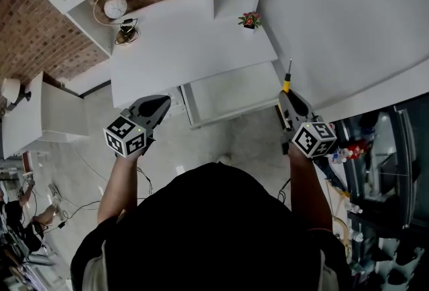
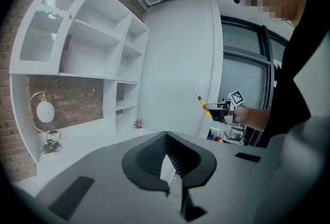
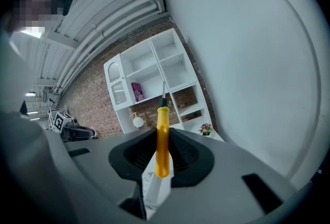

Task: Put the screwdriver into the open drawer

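The right hand-held gripper is clamping the screwdriver beside the open drawer, not yet inside it. The left hand-held gripper is hanging closed and empty.

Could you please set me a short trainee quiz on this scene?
1. Which gripper holds the screwdriver? A) the left gripper B) the right gripper
2. True or false: the drawer stands open.
3. What colour is the screwdriver's handle?

Key: 1 B; 2 true; 3 yellow.
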`<state>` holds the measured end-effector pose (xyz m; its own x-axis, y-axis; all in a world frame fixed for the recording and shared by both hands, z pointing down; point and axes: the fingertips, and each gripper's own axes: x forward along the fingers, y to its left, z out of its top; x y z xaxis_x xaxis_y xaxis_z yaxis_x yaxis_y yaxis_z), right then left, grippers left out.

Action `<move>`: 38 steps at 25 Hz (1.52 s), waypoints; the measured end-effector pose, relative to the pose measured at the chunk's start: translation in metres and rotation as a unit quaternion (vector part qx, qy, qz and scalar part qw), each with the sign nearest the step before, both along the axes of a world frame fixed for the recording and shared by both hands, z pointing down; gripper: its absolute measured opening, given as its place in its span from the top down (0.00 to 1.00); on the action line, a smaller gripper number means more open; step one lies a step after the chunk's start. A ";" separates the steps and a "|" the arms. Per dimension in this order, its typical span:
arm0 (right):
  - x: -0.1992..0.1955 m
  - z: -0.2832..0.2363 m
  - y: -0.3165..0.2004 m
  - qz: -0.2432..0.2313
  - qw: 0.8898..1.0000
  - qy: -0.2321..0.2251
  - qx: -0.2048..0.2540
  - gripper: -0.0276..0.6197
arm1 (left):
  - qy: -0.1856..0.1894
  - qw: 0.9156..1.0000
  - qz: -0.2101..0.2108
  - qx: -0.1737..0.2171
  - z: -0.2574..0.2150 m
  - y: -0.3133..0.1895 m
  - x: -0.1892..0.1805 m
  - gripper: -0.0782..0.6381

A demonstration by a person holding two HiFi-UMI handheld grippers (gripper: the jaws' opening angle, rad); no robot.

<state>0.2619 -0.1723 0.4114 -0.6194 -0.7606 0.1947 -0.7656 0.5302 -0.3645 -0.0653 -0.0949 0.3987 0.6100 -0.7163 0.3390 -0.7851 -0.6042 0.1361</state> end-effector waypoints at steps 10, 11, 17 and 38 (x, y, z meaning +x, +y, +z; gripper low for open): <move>0.012 -0.008 -0.010 -0.024 1.000 -0.008 0.015 0.83 | -0.014 0.999 -0.019 0.023 -0.008 0.003 0.022 0.87; 0.013 -0.012 -0.010 -0.025 0.999 -0.008 0.018 0.83 | -0.012 0.999 -0.026 0.029 -0.011 0.003 0.019 0.87; 0.017 -0.015 -0.012 -0.028 0.999 -0.008 0.018 0.83 | -0.012 0.998 -0.038 0.044 -0.024 0.002 0.018 0.87; 0.006 -0.011 -0.033 -0.046 0.999 -0.005 0.013 0.83 | -0.032 0.998 -0.033 0.035 -0.021 -0.011 0.017 0.87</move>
